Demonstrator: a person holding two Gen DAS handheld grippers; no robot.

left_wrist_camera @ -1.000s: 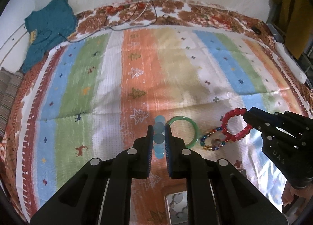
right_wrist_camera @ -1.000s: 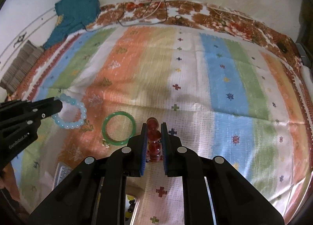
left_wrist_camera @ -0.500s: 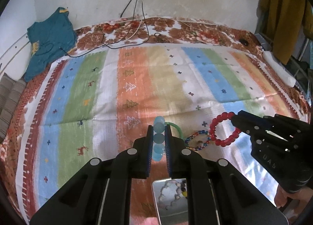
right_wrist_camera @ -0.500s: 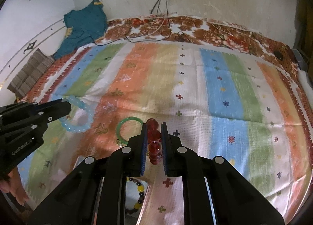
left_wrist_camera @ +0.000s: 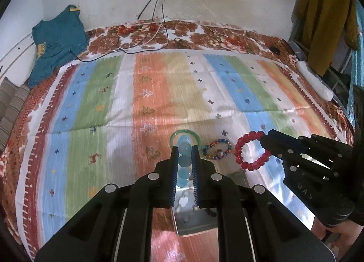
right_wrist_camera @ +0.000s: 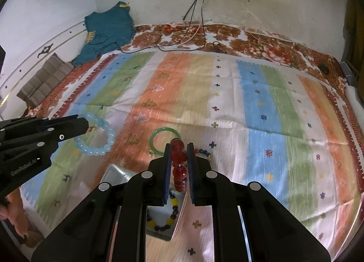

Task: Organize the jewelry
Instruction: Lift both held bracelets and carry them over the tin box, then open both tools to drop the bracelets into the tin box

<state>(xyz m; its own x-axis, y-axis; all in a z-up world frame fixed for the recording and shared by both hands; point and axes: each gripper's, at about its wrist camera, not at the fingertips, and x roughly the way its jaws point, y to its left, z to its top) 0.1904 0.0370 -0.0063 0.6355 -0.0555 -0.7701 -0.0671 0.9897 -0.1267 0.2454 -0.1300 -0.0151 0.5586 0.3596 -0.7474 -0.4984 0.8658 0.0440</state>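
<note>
My left gripper (left_wrist_camera: 184,148) is shut on a pale blue bead bracelet (left_wrist_camera: 184,163), lifted above the striped cloth; from the right wrist view the same bracelet (right_wrist_camera: 96,134) hangs as a ring from that gripper (right_wrist_camera: 83,123). My right gripper (right_wrist_camera: 178,148) is shut on a red bead bracelet (right_wrist_camera: 179,166), seen as a red ring (left_wrist_camera: 252,150) in the left wrist view, hanging from that gripper (left_wrist_camera: 264,140). A green bangle (right_wrist_camera: 163,140) and a multicoloured bead bracelet (left_wrist_camera: 217,149) lie on the cloth. Below both grippers sits a shiny metal tray (left_wrist_camera: 195,221) holding a yellow-and-dark bead bracelet (right_wrist_camera: 163,216).
A striped cloth (left_wrist_camera: 159,93) covers the bed. A teal garment (left_wrist_camera: 56,41) lies at the far left, cables (left_wrist_camera: 157,25) run down from a wall socket, and a white power strip (left_wrist_camera: 316,82) sits at the right edge. A hand (right_wrist_camera: 11,202) shows at the lower left.
Both grippers have risen and drawn back with their bracelets, so the wall and socket now show. The metal tray has come into fuller view beneath the fingers.
</note>
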